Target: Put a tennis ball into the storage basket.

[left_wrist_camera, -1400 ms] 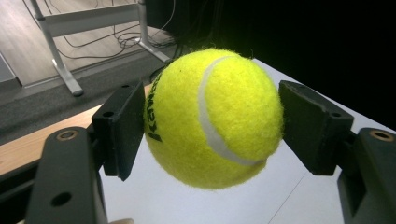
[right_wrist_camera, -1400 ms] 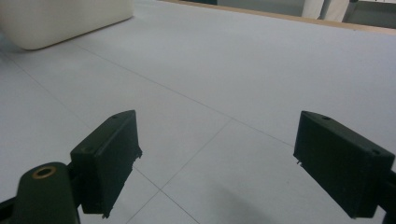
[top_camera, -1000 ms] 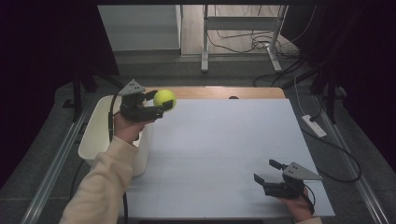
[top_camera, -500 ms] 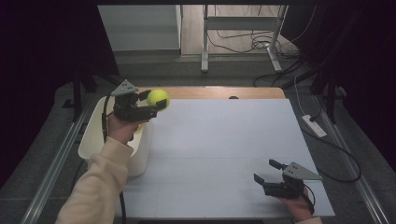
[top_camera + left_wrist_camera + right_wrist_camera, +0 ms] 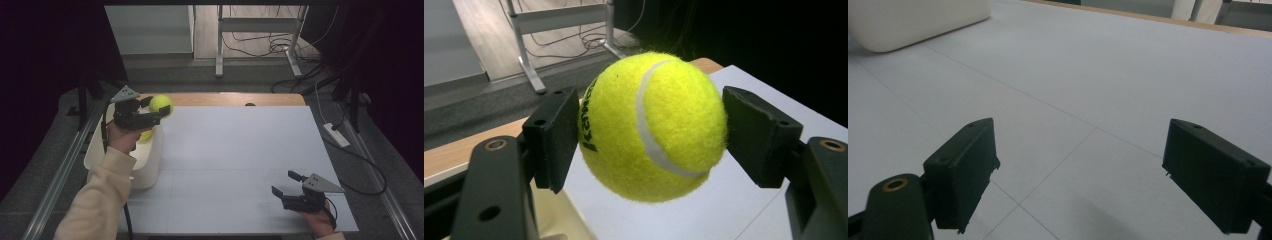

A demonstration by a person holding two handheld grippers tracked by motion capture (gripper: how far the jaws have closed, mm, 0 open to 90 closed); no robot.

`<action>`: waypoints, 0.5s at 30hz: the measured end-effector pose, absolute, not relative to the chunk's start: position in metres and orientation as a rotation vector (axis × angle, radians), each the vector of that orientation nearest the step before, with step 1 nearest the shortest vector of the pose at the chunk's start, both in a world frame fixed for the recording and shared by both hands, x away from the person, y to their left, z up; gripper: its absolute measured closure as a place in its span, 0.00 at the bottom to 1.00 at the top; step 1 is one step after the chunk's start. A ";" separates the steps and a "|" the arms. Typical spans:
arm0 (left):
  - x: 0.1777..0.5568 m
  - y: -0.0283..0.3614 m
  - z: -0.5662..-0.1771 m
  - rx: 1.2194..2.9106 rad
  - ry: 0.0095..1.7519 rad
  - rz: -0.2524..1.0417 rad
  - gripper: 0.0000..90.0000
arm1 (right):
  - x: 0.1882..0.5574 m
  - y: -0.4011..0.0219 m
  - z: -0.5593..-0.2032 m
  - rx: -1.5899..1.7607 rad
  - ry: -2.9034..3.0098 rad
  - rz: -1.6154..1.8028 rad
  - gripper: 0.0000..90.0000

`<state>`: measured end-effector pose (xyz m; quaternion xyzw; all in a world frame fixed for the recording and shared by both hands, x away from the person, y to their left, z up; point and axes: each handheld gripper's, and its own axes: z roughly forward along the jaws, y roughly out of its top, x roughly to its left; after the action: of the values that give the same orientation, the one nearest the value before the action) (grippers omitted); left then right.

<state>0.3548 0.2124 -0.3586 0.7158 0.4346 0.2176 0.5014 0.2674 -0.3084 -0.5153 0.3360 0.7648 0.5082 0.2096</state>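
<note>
Tennis ball (image 5: 655, 126) sits firmly between the two black pads of the left gripper (image 5: 156, 111), which is closed on it from both sides. In the high view the ball (image 5: 161, 104) hangs in the air at the far right edge of the white bin (image 5: 148, 172), which stands at the left side of the table (image 5: 240, 150). A second yellow ball (image 5: 145, 135) seems to lie already inside the bin, under the gripper.

The step in hand is probably to put the ball into the bin. To do it well, the hand should bring the ball fully over the opening, away from the rim, then lower it a little before the pads release, so it does not bounce out.

The right gripper (image 5: 286, 189) rests near the front right corner of the table, its jaws wide apart with nothing between them.
</note>
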 end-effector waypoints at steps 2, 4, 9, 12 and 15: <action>0.355 0.215 -0.359 1.734 1.058 0.531 0.31 | 0.267 -0.308 -0.515 0.935 2.127 1.413 0.16; 0.356 0.217 -0.360 1.743 1.066 0.540 0.31 | 0.268 -0.309 -0.515 0.935 2.130 1.412 0.16; 0.356 0.224 -0.362 1.734 1.088 0.548 0.31 | 0.268 -0.309 -0.515 0.935 2.131 1.412 0.16; 0.356 0.230 -0.364 1.734 1.109 0.556 0.31 | 0.268 -0.309 -0.515 0.935 2.131 1.411 0.16; 0.357 0.236 -0.367 1.732 1.131 0.560 0.31 | 0.268 -0.309 -0.515 0.933 2.134 1.412 0.16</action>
<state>0.3566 0.2359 -0.3669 0.7095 0.4632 0.2296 0.4789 0.2676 -0.3087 -0.5152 0.3350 0.7664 0.5073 0.2075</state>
